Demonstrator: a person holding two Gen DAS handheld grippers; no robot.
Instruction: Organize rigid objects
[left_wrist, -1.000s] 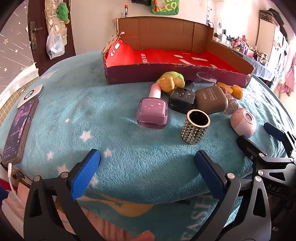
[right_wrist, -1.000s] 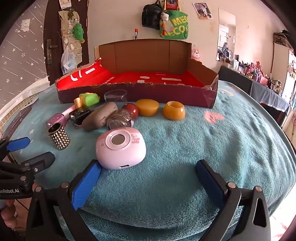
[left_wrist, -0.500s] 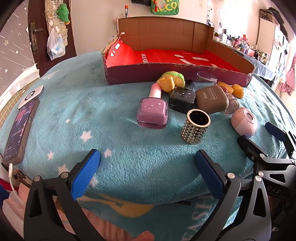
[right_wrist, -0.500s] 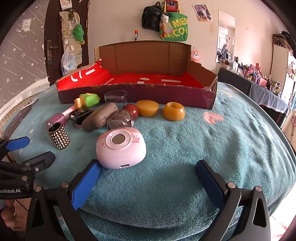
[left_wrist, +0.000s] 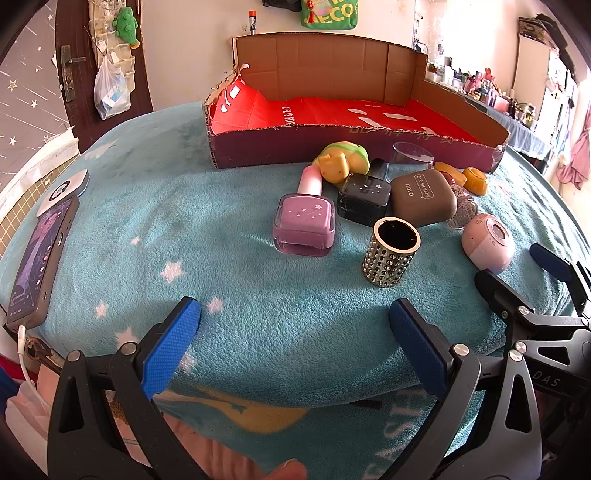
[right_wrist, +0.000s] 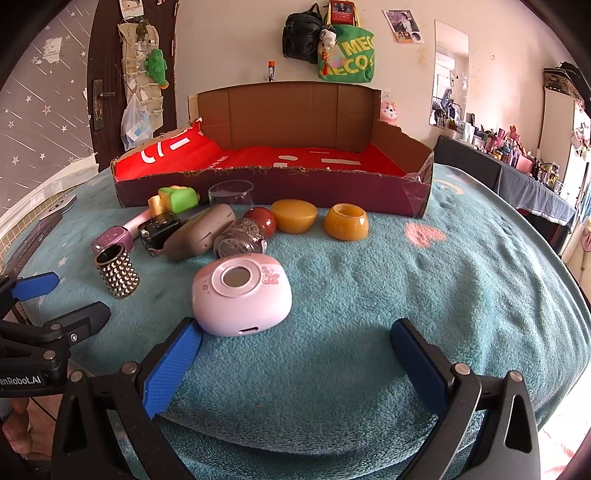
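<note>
Tongs status: left tongs (left_wrist: 293, 339) spread wide, empty, above the near edge of the teal blanket (left_wrist: 184, 229). Right tongs (right_wrist: 295, 356) also wide, empty; left blue pad just beside the pink round case (right_wrist: 242, 295). Landmark: cardboard box (right_wrist: 273, 155). Studded cup (right_wrist: 117, 271), purple bottle (left_wrist: 304, 223), brown eyeshadow case (left_wrist: 423, 197) and amber pieces (right_wrist: 346, 221) all lie on the blanket in front of the box.

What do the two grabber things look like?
Both look alike. The left gripper and right gripper have black frames with silver screws and bright blue textured pads on the fingers. White lettering marks the frames. No sleeves show.
</note>
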